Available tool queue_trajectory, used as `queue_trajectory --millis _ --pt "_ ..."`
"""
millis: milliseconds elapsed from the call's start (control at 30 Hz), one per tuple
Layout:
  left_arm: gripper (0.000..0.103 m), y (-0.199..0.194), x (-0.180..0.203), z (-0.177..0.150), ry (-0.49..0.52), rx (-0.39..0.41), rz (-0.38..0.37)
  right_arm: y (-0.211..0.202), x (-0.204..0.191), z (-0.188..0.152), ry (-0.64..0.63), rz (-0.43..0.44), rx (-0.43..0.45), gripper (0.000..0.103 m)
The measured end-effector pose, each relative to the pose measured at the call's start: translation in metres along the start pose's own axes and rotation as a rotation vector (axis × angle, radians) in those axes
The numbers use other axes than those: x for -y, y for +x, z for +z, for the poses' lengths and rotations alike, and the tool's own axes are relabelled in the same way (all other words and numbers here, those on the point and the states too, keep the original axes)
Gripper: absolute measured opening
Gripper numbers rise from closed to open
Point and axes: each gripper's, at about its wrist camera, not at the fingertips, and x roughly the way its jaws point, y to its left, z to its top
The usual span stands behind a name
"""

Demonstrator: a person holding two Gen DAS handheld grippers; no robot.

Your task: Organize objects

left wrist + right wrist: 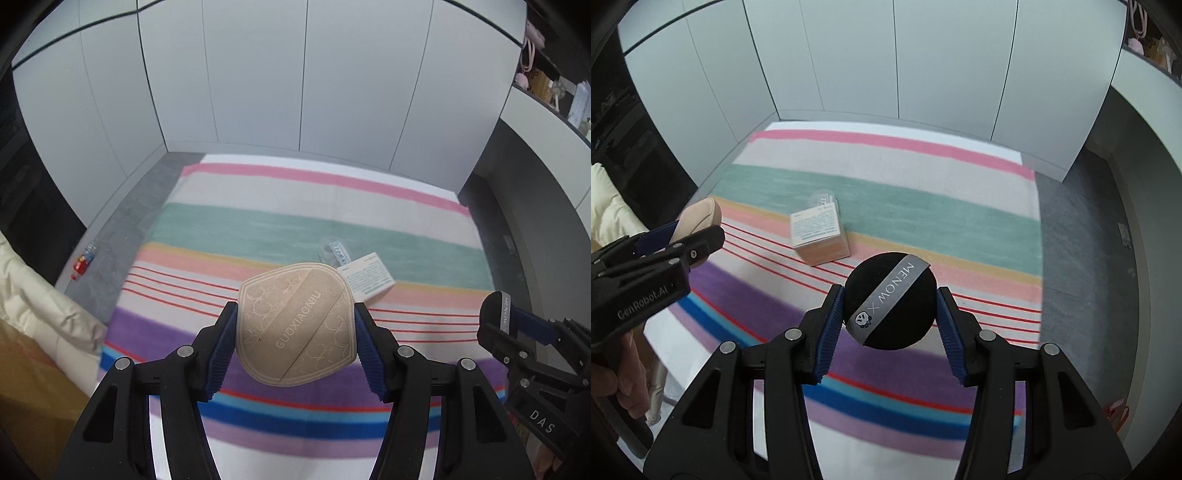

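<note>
My left gripper [295, 314] is shut on a beige powder puff [295, 325] with a strap reading GUOXIAONIU, held above the striped cloth [258, 229]. The right gripper [890, 301] is shut on a round black puff [891, 301] with a grey MENOW strap, also lifted off the cloth. In the right wrist view the left gripper [698, 229] shows at the left edge with the beige puff [701, 214] in it. The left wrist view shows the right gripper [495, 314] at the right edge. A small white-and-pink box [820, 236] lies on the cloth, a clear plastic item [822, 199] behind it.
White cabinet doors [295, 74] stand behind the cloth. Grey floor [1082, 240] runs to the right of it. A small red object [83, 260] lies on the grey strip at left. A cream padded sleeve [44, 314] is at the left edge, and shelves [554, 74] with clutter at upper right.
</note>
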Motion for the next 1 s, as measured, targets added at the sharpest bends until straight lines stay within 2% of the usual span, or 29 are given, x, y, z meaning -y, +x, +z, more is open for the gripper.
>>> queue_trajectory --millis 233,633,833,1000 --pt "0.062 -0.056 0.010 -0.006 0.018 0.030 0.003 -0.050 0.003 -0.005 -0.014 0.004 0.024 0.052" --pt "0.062 -0.130 0.032 -0.034 -0.029 0.063 -0.043 -0.122 0.002 -0.024 -0.039 0.030 0.037 0.052" --pt "0.062 -0.153 0.039 -0.056 -0.039 0.086 -0.052 -0.140 0.004 -0.044 -0.049 0.041 0.040 0.052" --pt "0.062 -0.156 0.034 -0.074 -0.064 0.099 -0.060 -0.143 0.006 -0.054 -0.041 0.050 0.047 0.052"
